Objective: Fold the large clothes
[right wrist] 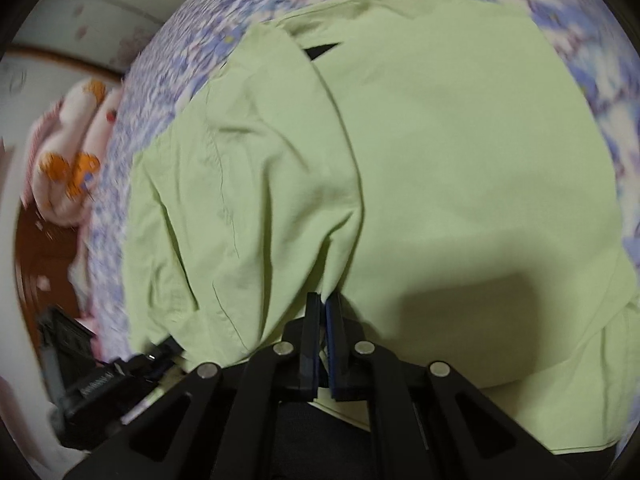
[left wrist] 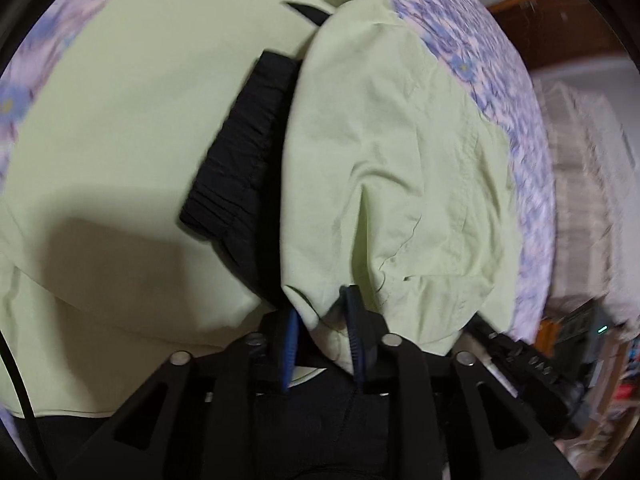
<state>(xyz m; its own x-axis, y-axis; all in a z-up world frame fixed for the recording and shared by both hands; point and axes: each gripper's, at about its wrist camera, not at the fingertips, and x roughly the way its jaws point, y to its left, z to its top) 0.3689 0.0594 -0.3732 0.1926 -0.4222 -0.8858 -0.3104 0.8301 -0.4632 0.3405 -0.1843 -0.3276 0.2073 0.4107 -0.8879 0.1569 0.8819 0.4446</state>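
Note:
A large pale green garment (left wrist: 120,160) lies spread on a bed, with a black ribbed part (left wrist: 240,152) showing where a flap is folded over. In the left wrist view my left gripper (left wrist: 322,312) sits at the near edge, a bunched fold of that green flap (left wrist: 380,140) caught between its blue pads (left wrist: 294,332). The right wrist view shows the same green garment (right wrist: 460,160). There my right gripper (right wrist: 322,304) has its pads nearly together, pinching a thin edge where the creases converge. Each gripper's black body appears in the other's view, at the side.
A purple floral bedsheet (left wrist: 500,60) lies under the garment and shows along its far and side edges. A pink pillow with orange patches (right wrist: 68,160) lies beyond the bed's left side. Brown wood (left wrist: 560,28) and a pale stack (left wrist: 580,180) sit to the right.

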